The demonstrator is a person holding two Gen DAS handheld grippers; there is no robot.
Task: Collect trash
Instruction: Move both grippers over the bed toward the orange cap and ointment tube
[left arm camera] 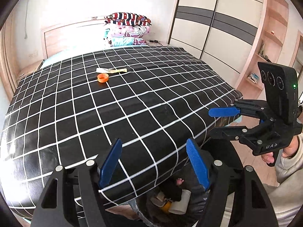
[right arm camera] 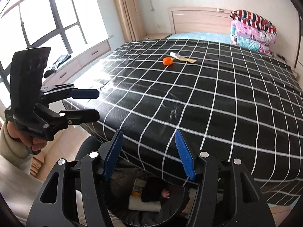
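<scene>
An orange bottle cap [left arm camera: 103,78] [right arm camera: 167,60] and a crumpled pale wrapper [left arm camera: 110,70] [right arm camera: 181,57] lie side by side on the black grid-patterned bed cover [left arm camera: 144,111] [right arm camera: 217,98], far beyond both grippers. My left gripper [left arm camera: 154,162] [right arm camera: 97,104] is open and holds nothing; it hangs over the bed's near edge. My right gripper [right arm camera: 149,155] [left arm camera: 217,122] is open too, with nothing between its blue pads. Below them stands a bin with a black liner [right arm camera: 132,215] [left arm camera: 198,194], holding a white paper cup [left arm camera: 180,202] [right arm camera: 144,203] and other scraps.
Folded quilts [left arm camera: 126,30] [right arm camera: 251,32] are stacked at the headboard. A sliding wardrobe [left arm camera: 208,22] and open shelves [left arm camera: 265,56] stand to the right of the bed. A window bench with drawers [right arm camera: 79,64] runs along its left side. A hand and pale sleeve hold each gripper.
</scene>
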